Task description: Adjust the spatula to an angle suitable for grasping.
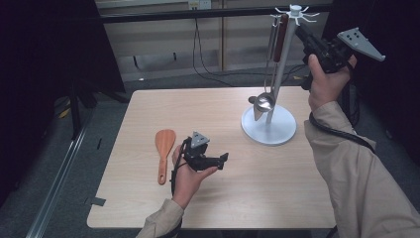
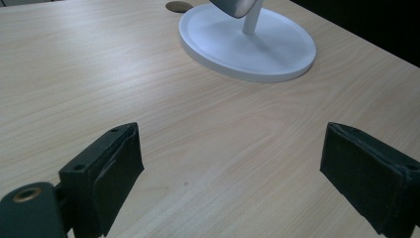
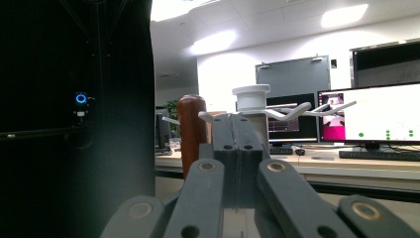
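Note:
A white utensil stand (image 1: pixel 269 130) with a round base stands at the table's back right, and its base (image 2: pixel 247 47) appears again in the left gripper view. From its top hooks (image 1: pixel 295 12) hangs a ladle with a brown handle (image 1: pixel 281 37) and a steel bowl (image 1: pixel 264 102). A wooden spatula (image 1: pixel 164 148) lies flat to the left of my left gripper (image 1: pixel 220 161). That gripper (image 2: pixel 230 148) hovers low over bare tabletop, open, with nothing between its jaws. My right gripper (image 1: pixel 301 30) is raised beside the stand's top, shut, empty. In the right gripper view its tip (image 3: pixel 237 124) sits just right of the brown handle (image 3: pixel 192 129), before the stand's cap (image 3: pixel 251 96).
The light wooden table (image 1: pixel 148 104) has bare room at its left and front. A cable runs from the right gripper along the person's sleeve (image 1: pixel 341 134). Dark panels (image 1: pixel 49 49) flank the table, and monitors (image 3: pixel 376 114) on a desk show far off.

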Available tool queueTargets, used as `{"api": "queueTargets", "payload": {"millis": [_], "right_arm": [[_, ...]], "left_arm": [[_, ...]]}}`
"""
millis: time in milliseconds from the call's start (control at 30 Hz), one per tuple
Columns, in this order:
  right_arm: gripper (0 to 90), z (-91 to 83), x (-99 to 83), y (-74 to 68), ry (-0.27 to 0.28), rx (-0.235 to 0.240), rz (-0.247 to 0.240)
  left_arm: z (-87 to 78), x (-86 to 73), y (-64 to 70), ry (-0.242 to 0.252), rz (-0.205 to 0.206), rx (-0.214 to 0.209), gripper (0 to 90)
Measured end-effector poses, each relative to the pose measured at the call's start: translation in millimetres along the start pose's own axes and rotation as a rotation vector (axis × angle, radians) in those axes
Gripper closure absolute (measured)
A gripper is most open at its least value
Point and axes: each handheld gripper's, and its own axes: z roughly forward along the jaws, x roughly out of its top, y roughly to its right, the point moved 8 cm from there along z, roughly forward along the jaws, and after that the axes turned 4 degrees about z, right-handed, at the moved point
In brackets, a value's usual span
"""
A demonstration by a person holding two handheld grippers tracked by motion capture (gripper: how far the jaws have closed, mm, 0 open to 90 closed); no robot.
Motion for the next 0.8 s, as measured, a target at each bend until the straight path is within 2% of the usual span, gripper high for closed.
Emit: {"api": "queueTargets", "payload": {"millis": [567, 800], "right_arm": [[90.0, -1.0, -1.8, 0.5, -0.008, -0.003, 0.001], [81.2, -9.6, -11.1, -2.2, -0.029, 0.015, 0.013]], "left_arm": [[-0.7, 0.9, -0.6, 0.005, -0.005, 0.002, 8.8], [-1.0, 1.2, -0.9, 0.005, -0.003, 0.008, 8.8]]}}
